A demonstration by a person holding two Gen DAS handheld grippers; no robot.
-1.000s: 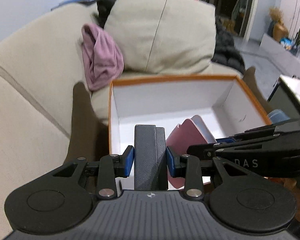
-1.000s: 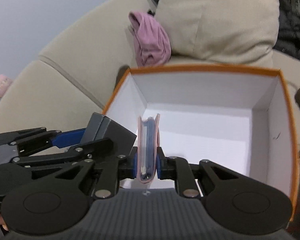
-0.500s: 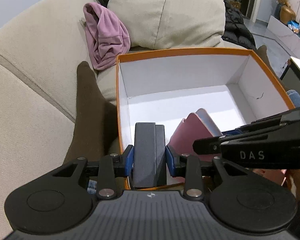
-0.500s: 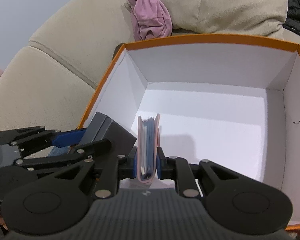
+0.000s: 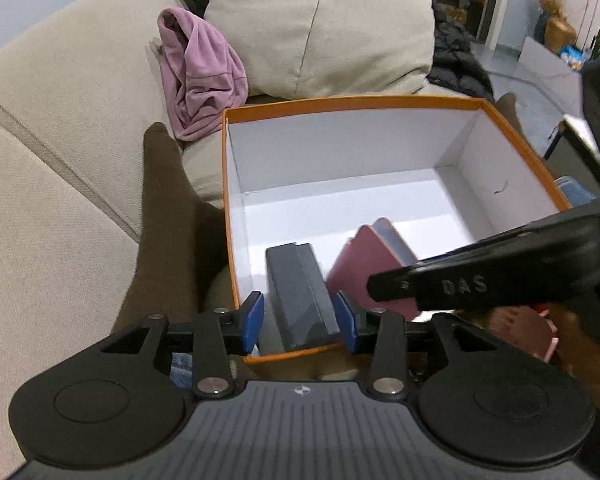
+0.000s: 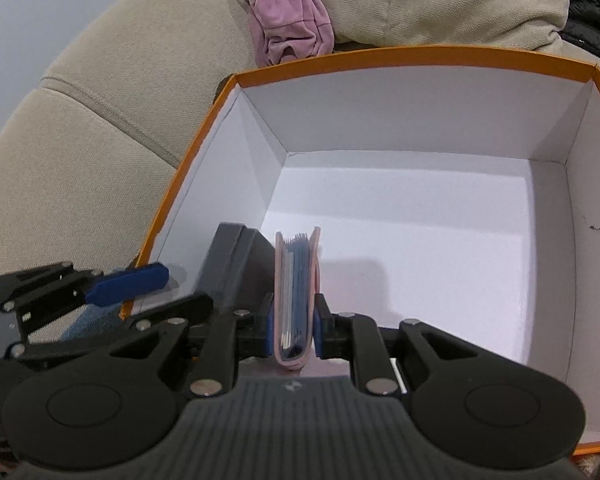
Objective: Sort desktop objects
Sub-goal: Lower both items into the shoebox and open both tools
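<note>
An orange-rimmed white box (image 5: 352, 102) sits on the sofa; it also shows in the right wrist view (image 6: 420, 54). My left gripper (image 5: 299, 316) is open at the box's near edge. A dark grey case (image 5: 300, 292) sits between its blue pads without touching them, inside the box's near left corner. My right gripper (image 6: 293, 330) is shut on a pink card holder (image 6: 296, 292) with blue cards, held upright over the box floor. The grey case (image 6: 236, 256) lies just left of it. The card holder (image 5: 372, 264) shows beside the case in the left view.
A beige sofa (image 5: 60, 128) with a big cushion (image 5: 320, 28) surrounds the box. A pink cloth (image 5: 198, 76) lies behind the box's left corner. A brown-socked foot (image 5: 168, 216) rests left of the box. A black jacket (image 5: 456, 68) lies at the back right.
My left gripper has opened and let go of the grey case, which now rests in the box. Both grippers have moved lower over the box. The right still holds the card holder.
</note>
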